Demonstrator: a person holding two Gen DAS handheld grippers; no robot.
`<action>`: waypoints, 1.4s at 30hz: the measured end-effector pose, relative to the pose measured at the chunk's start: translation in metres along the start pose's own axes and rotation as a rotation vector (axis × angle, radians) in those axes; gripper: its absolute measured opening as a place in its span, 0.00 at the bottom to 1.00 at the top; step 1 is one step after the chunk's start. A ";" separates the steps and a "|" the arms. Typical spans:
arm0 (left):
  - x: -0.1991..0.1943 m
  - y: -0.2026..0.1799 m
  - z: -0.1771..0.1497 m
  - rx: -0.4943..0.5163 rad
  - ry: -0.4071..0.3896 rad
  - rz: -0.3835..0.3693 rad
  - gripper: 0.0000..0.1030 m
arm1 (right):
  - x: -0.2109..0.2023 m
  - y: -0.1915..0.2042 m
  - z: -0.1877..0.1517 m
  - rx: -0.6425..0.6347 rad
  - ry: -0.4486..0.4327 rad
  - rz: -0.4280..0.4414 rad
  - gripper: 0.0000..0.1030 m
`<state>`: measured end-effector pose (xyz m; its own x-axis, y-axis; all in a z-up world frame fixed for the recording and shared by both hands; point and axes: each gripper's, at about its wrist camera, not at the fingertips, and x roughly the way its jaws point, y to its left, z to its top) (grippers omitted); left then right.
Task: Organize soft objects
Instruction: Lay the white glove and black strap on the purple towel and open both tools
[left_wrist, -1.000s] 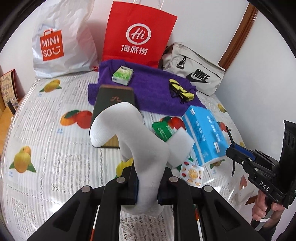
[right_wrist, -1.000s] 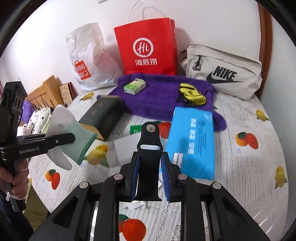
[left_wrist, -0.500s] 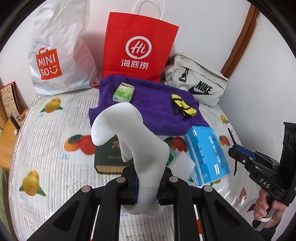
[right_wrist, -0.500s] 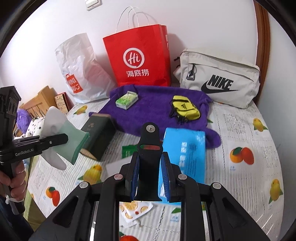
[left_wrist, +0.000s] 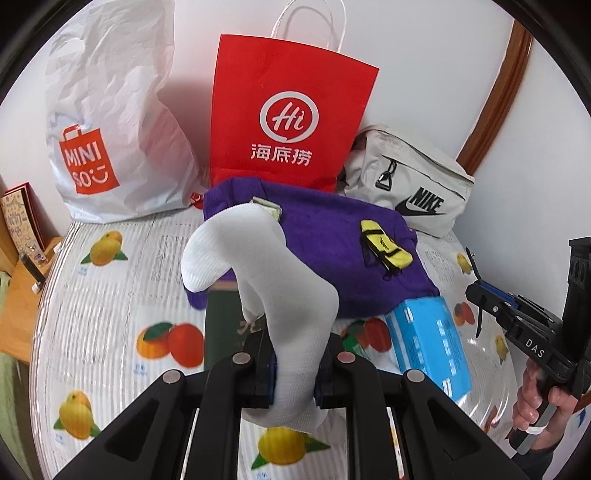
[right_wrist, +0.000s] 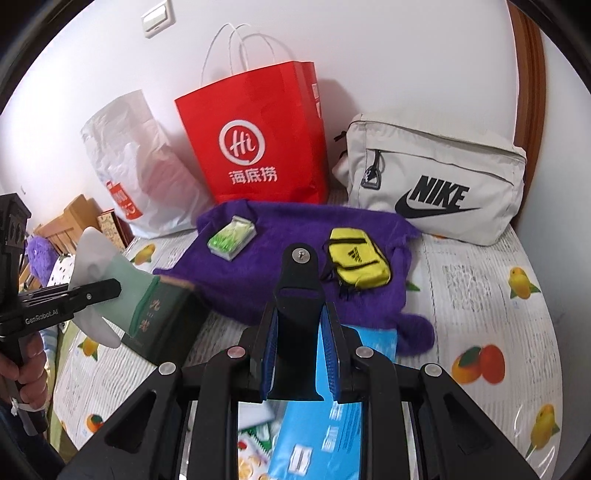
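Observation:
My left gripper (left_wrist: 295, 363) is shut on a white sock (left_wrist: 266, 273) and holds it in the air above the table; the sock also shows at the left of the right wrist view (right_wrist: 110, 280). My right gripper (right_wrist: 298, 354) is shut on a black strap-like piece (right_wrist: 297, 295) that stands up between its blue pads (right_wrist: 269, 354). A purple towel (right_wrist: 295, 258) lies at the back of the table. On it rest a small yellow pouch (right_wrist: 356, 264) and a green tissue pack (right_wrist: 232, 238).
A red paper bag (left_wrist: 288, 122), a white Miniso bag (left_wrist: 107, 122) and a grey Nike bag (right_wrist: 439, 181) stand against the wall. A dark green box (right_wrist: 166, 321) and a blue tissue pack (left_wrist: 430, 339) lie on the fruit-print tablecloth (left_wrist: 110, 302).
Both grippers have moved forward toward the back wall, each with its load still held. The bags and towel look nearer and larger now.

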<state>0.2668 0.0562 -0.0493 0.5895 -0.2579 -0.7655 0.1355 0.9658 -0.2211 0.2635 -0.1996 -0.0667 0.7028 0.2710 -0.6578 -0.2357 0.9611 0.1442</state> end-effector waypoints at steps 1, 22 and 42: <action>0.002 0.001 0.003 -0.001 -0.002 0.003 0.13 | 0.002 -0.001 0.002 -0.001 -0.003 -0.002 0.23; 0.072 0.016 0.054 -0.012 0.026 -0.014 0.13 | 0.100 -0.036 0.039 0.038 0.091 -0.045 0.23; 0.138 0.014 0.076 -0.023 0.104 -0.071 0.13 | 0.147 -0.072 0.036 0.106 0.224 -0.106 0.23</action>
<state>0.4110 0.0356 -0.1121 0.4931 -0.3279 -0.8059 0.1547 0.9445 -0.2897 0.4081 -0.2269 -0.1476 0.5513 0.1611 -0.8186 -0.0887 0.9869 0.1345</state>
